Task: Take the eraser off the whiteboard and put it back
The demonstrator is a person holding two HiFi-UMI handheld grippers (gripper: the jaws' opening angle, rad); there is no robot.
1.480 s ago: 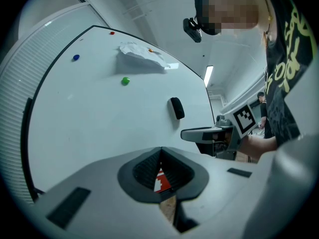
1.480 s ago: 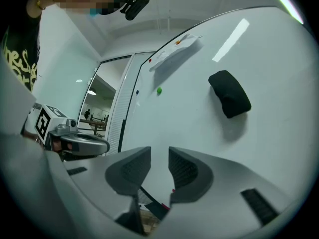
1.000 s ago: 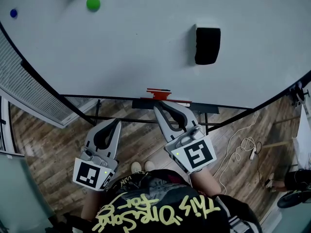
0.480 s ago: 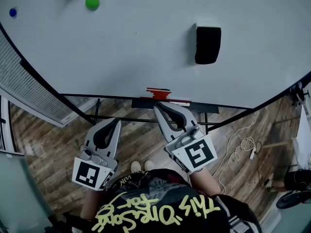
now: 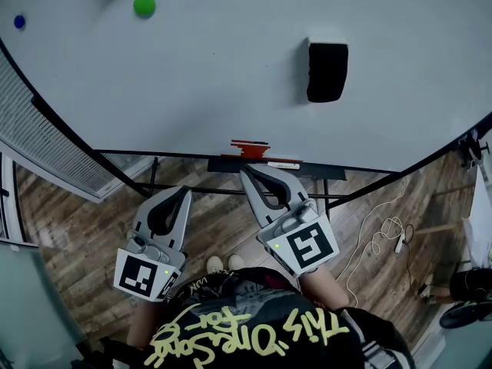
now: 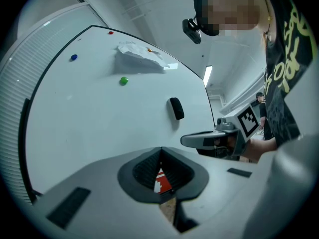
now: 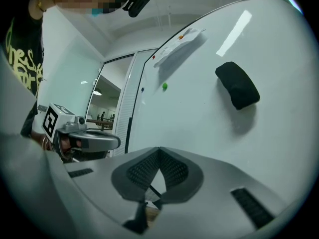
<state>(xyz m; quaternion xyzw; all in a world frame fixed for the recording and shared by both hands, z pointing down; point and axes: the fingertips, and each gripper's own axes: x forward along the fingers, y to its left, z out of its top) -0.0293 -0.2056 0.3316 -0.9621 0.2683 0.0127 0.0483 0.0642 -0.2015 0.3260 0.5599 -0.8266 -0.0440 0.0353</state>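
as the eraser (image 5: 327, 71) clings to the whiteboard (image 5: 215, 75) in the head view, above a wooden floor (image 5: 84, 229), this fits either before lifting or after returning; left gripper view: left claw (image 6: 160, 151) clenched, empty; right gripper view: right claw (image 7: 158, 150) just finished closing, nothing between its jaws

Glossy smooth whiteboard (image 5: 215, 75), matt black eraser (image 5: 327, 71), wood-grain floor (image 5: 223, 225)

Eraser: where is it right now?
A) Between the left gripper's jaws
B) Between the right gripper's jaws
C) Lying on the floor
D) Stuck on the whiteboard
D: the eraser sits on the whiteboard, clear of the left gripper and the right gripper, both shut on nothing.
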